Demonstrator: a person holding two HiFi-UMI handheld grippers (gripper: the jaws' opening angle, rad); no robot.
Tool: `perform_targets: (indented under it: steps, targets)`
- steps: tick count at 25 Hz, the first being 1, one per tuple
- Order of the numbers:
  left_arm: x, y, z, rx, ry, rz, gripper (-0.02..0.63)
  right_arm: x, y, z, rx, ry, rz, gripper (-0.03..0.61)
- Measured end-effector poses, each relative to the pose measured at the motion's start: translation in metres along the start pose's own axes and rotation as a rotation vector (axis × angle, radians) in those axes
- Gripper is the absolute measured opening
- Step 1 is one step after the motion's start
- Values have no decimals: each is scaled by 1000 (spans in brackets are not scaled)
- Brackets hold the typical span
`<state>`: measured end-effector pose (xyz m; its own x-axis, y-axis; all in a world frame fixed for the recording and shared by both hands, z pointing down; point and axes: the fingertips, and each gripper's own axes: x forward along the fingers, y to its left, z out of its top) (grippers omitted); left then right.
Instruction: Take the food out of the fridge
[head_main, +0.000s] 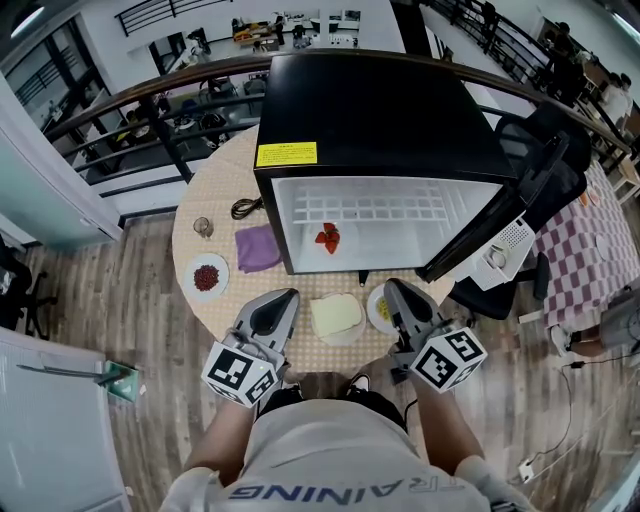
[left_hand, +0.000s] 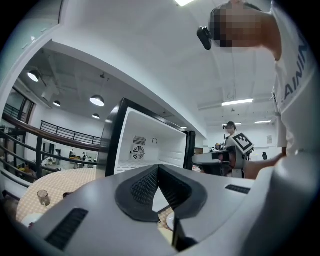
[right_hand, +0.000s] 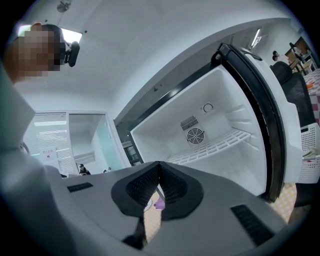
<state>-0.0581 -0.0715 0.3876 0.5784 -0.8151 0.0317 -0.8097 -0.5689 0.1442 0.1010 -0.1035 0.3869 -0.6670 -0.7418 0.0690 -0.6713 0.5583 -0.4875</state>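
Both claws are held low in the frame, side by side in front of the open fridge (head_main: 380, 110). The left claw (head_main: 288, 295) is closed with nothing between its jaws, as is seen in its own view (left_hand: 158, 169). The right claw (head_main: 391, 286) is likewise closed and empty (right_hand: 159, 165).

One piece of red food (head_main: 327, 238) is seen inside the fridge, near the middle of the white interior; whether it lies on the wire shelf (right_hand: 220, 145) or below it cannot be told. A plate (head_main: 337, 318) with a pale slab is set on the counter (head_main: 215, 180) between the claws, so part of the task is judged to be done. The step in hand is judged to be the fetching of the red food.

For the next move, one claw would have to be opened and carried forward through the fridge mouth to the red food, then closed gently, since the piece looks small and soft.

Room is bounded at the right by the door (head_main: 500, 225), which is swung wide and stands close to the right claw. At the left of the fridge a cloth (head_main: 257, 248) and a dish (head_main: 207, 275) are laid. The path straight ahead into the fridge is open, though the plate below should be passed over.
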Motion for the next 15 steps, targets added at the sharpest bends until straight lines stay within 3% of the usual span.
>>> perform_targets:
  steps: [5, 10, 15]
  targets:
    - [-1, 1, -5, -6, 13, 11, 6, 4, -13, -15, 78, 49, -18, 21]
    - [0, 1, -14, -18, 31, 14, 6, 25, -46, -53, 297, 148, -44, 28]
    - [-6, 5, -29, -37, 59, 32, 6, 56, -87, -89, 595, 191, -99, 163]
